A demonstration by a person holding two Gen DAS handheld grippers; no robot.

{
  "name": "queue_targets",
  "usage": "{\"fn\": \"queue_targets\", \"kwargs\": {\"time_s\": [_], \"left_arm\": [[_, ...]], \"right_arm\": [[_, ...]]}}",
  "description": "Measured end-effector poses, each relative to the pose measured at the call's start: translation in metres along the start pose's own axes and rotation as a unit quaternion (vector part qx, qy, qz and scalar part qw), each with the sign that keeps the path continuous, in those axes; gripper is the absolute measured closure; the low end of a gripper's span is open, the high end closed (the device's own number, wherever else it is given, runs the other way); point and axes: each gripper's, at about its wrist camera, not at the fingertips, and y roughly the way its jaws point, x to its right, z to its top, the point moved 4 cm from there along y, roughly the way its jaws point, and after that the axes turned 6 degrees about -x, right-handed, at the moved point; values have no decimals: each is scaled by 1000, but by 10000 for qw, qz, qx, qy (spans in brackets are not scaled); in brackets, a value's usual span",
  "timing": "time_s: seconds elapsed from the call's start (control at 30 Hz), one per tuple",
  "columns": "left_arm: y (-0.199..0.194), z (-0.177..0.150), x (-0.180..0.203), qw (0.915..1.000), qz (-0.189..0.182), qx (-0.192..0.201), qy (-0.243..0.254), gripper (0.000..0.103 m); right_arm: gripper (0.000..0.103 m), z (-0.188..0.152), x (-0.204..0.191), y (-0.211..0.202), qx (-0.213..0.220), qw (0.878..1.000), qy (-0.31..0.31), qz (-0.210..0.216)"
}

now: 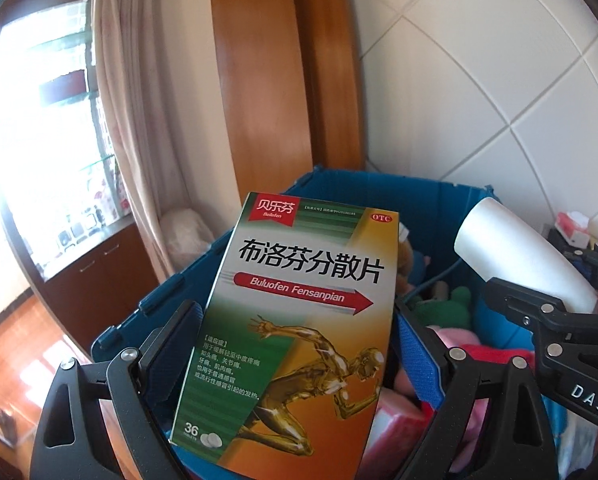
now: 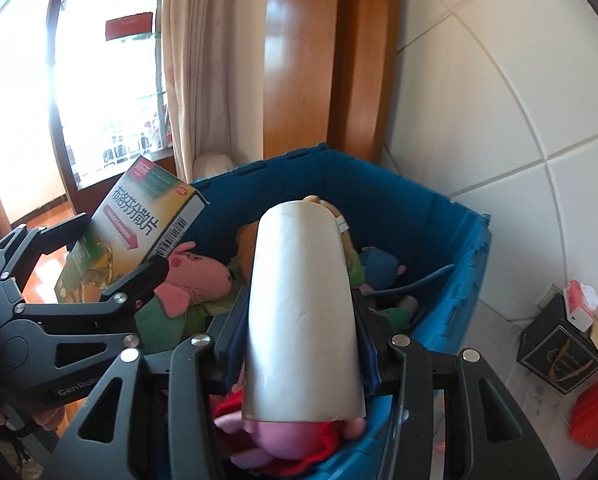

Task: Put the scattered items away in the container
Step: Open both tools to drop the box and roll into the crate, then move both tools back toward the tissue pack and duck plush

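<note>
Left wrist view: the blue container (image 1: 431, 208) stands in the corner between a wooden panel (image 1: 259, 80) and a white tiled wall (image 1: 479, 80), and fills the space behind your grippers. Plush toys lie inside it, among them a pink pig (image 2: 195, 276) and a green toy (image 1: 443, 308). Your left gripper (image 1: 299, 360) grasps a medicine box (image 1: 299, 320) by its two long edges, jaws set wide, the printed face towards the camera; the box is raised above the near rim of the container. Right wrist view: your right gripper (image 2: 303, 344) is clenched on a white cylinder (image 2: 303, 312), which points forward above the toys in the container. To the right, on the floor beside the container, stand a black carton (image 2: 559, 352) and a red object (image 2: 595, 412).
</note>
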Motion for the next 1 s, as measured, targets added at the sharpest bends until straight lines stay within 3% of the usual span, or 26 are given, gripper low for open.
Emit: {"fn": "queue_targets", "kwargs": {"time_s": [0.27, 0.3, 0.37, 0.43, 0.5, 0.7, 0.77, 1.0], "left_arm": [[21, -4, -24, 9990, -257, -258, -260, 3], [23, -5, -25, 9989, -280, -262, -279, 3], [26, -6, -24, 9986, -333, -292, -288, 3], [26, -7, -23, 9984, -400, -292, -264, 3], [24, -7, -22, 9984, -439, -265, -240, 3], [9, -6, -3, 9982, -543, -165, -191, 1], [4, -6, 5, 9984, -536, -141, -134, 1], [-39, 1, 64, 9949, -959, 241, 183, 1]], "right_arm": [[56, 4, -9, 22, -207, 9995, -32, -227], [54, 4, -7, 21, -206, 9994, -13, -277], [32, 4, -4, 20, -212, 9991, 33, -368], [26, 4, -2, 18, -214, 9989, 62, -417], [26, 3, -2, 14, -189, 9987, 101, -453], [14, -9, 9, -5, -89, 9982, 280, -520], [1, -14, 16, -14, -25, 9977, 387, -557], [0, -38, 54, -61, 279, 9929, 744, -888]]}}
